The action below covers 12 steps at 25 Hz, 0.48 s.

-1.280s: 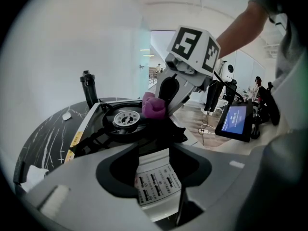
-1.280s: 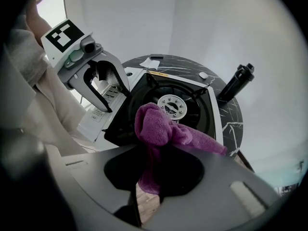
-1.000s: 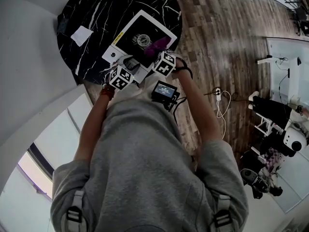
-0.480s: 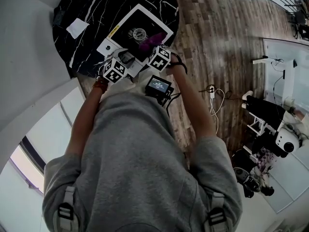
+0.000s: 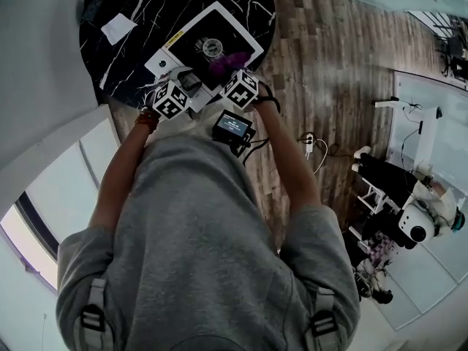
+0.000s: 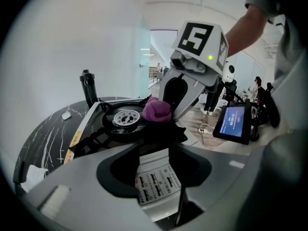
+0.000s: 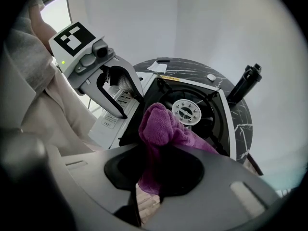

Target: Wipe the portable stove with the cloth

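Atop round black-marbled surface (image 5: 146, 6) over plank floor (image 5: 329, 64), found portable stove (image 5: 191, 50) at near edge, left gripper (image 7: 132, 107) with released jaws spread above its white label panel (image 6: 154, 182), likely to steady it, and right gripper (image 6: 166, 112) with jaws clenched on purple cloth (image 7: 161, 124) just beside burner (image 7: 186, 110), poised for wiping.

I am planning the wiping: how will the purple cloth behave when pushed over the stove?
Probably floppy: the cloth bunches and droops in the right gripper. Likely light: one small pinch holds it. It may snag on the stove's raised grate.
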Tool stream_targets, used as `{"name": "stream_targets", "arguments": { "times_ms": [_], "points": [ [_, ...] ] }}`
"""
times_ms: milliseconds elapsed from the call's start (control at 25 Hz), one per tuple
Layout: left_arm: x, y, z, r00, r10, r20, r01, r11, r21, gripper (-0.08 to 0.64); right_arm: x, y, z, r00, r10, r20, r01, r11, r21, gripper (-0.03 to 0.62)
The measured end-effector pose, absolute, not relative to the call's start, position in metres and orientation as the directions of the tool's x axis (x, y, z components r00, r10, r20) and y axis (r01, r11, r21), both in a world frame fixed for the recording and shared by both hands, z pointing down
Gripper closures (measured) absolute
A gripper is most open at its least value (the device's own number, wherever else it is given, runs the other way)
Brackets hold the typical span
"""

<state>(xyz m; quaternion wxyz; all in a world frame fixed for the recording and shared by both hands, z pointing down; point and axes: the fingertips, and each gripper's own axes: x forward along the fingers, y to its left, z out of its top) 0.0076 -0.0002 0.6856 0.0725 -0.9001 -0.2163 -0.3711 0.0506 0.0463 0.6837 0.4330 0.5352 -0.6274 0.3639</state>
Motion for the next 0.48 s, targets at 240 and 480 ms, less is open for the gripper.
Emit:
{"name": "stream_targets", "arguments": {
  "times_ms": [240, 480],
  "points": [
    [0.0083, 0.0008, 0.6844, 0.637, 0.332, 0.696, 0.436, -0.899, 0.029, 0.371, 0.0477, 0.0479, 0.6826, -0.069, -0.360, 0.931, -0.985, 0.172, -0.007, 0.499],
    [0.0110, -0.0044, 0.6850, 0.636, 0.331, 0.697, 0.415, -0.908, 0.053, 0.393, 0.0456, 0.0464, 0.6837, -0.094, -0.341, 0.935, -0.983, 0.183, -0.032, 0.499]
  ]
}}
